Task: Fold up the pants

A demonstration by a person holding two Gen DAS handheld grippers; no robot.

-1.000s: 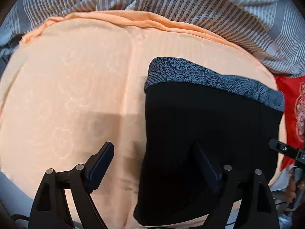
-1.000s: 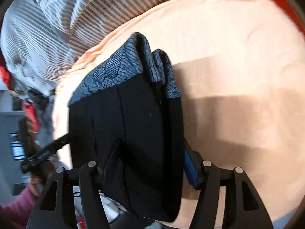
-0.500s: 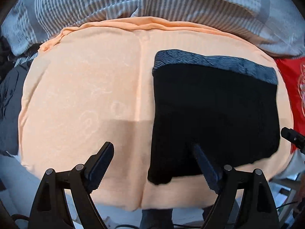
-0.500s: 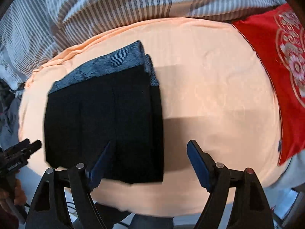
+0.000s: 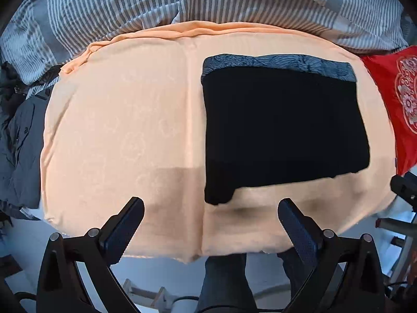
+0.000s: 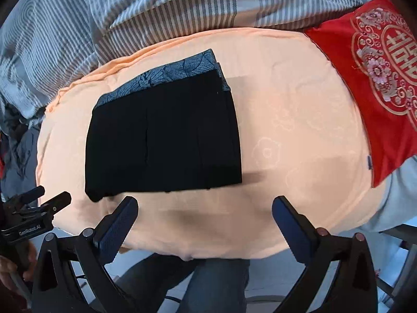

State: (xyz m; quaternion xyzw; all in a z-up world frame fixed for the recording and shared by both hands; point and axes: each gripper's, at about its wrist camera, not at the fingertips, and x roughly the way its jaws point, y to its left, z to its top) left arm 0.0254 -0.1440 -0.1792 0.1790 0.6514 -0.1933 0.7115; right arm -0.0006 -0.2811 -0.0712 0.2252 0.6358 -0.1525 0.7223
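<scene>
Above the peach sheet, the folded pants should be left undisturbed; both claws, left claw and right claw, have just been opening and gape empty.

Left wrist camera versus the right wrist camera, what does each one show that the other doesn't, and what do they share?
Only the left wrist view shows the left gripper straight on, jaws wide apart with nothing between them, and a dark grey garment heaped past the sheet's left edge.

Only the right wrist view shows the right gripper, likewise wide open and empty, and the person's hand holding the other gripper.

Both show the folded black pants with their patterned blue-grey waistband, lying on the peach sheet, the striped duvet behind and the red embroidered cushion.
</scene>
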